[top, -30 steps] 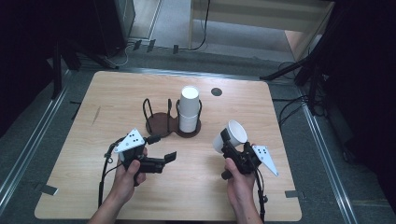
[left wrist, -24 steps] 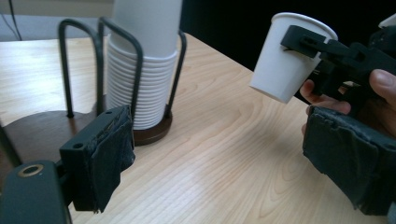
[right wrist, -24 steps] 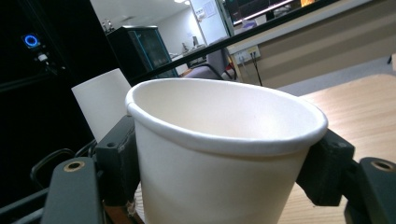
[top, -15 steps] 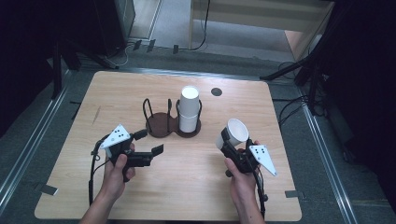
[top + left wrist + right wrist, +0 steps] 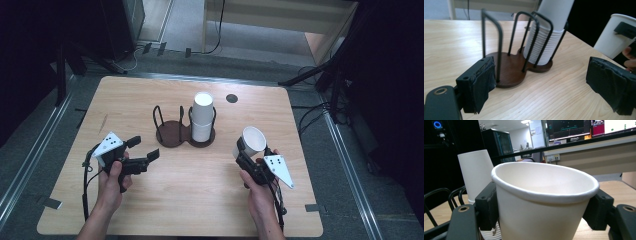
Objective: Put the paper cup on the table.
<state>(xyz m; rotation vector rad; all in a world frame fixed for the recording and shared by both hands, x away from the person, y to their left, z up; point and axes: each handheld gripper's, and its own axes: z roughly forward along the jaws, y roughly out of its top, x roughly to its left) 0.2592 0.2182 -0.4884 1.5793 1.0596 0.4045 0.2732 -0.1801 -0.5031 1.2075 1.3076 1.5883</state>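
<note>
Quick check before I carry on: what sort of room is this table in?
Probably a lab or office workroom: lit monitors on a desk beyond the wooden table, cables trailing across the grey floor, and a dark equipment cabinet.

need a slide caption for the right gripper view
Right tongs shut on a white paper cup, mouth up, with the cup stack in its wire holder behind.
</note>
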